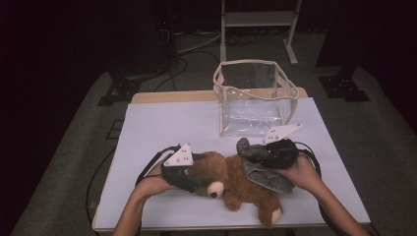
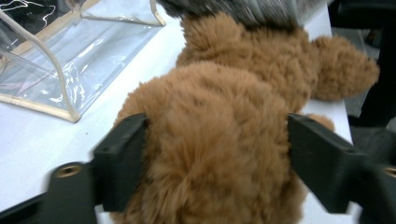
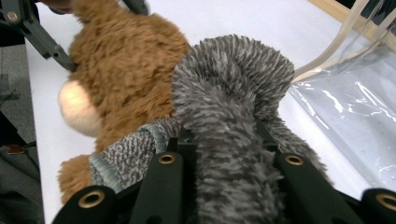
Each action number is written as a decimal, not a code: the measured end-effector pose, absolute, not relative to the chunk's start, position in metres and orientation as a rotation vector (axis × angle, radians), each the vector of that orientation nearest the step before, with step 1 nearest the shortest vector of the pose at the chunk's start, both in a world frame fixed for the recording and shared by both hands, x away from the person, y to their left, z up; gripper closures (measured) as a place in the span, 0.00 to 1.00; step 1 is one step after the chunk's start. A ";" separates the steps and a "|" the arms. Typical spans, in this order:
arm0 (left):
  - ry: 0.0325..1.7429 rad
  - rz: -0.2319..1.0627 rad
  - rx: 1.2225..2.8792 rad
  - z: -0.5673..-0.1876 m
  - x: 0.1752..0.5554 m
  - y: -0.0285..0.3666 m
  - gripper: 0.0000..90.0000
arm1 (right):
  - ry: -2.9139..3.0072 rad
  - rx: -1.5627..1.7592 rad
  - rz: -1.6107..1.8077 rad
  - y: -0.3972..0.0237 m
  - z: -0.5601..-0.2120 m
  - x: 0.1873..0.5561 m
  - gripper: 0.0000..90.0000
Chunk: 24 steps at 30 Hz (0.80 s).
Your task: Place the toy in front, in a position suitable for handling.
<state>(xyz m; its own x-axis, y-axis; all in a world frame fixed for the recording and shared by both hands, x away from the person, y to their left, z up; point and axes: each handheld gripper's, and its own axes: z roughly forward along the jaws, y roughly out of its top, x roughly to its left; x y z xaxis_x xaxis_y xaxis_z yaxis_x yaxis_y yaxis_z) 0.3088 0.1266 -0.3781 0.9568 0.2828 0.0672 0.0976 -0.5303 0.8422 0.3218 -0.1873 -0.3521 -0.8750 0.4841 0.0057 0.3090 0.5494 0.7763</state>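
Two soft, light things: left tongs (image 2: 215, 154) stand wide around the teddy bear's (image 1: 236, 184) squashy head; right tongs (image 3: 224, 154) pinch the grey cloth (image 3: 233, 93), best gripped mid-fold.

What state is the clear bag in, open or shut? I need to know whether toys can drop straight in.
Open. In the high view the clear bag stands upright with its top rim spread wide, and nothing shows inside it.

Clear bag (image 1: 255, 98) blocking table's (image 1: 162, 123) far right, teddy bear (image 1: 236, 184) and grey cloth (image 1: 265, 174) crowding near centre, far left open
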 end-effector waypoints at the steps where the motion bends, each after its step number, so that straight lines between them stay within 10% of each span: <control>1: 0.276 0.234 2.119 -0.377 0.310 0.124 0.20 | 2.571 0.665 1.240 -0.188 -0.353 0.319 0.80; 7: 0.262 0.265 2.169 -0.379 0.314 0.111 0.45 | 2.563 0.628 1.211 -0.186 -0.350 0.307 0.79; 24: 0.250 0.257 2.152 -0.385 0.307 0.121 0.48 | 2.500 0.863 1.188 -0.257 -0.349 0.318 0.79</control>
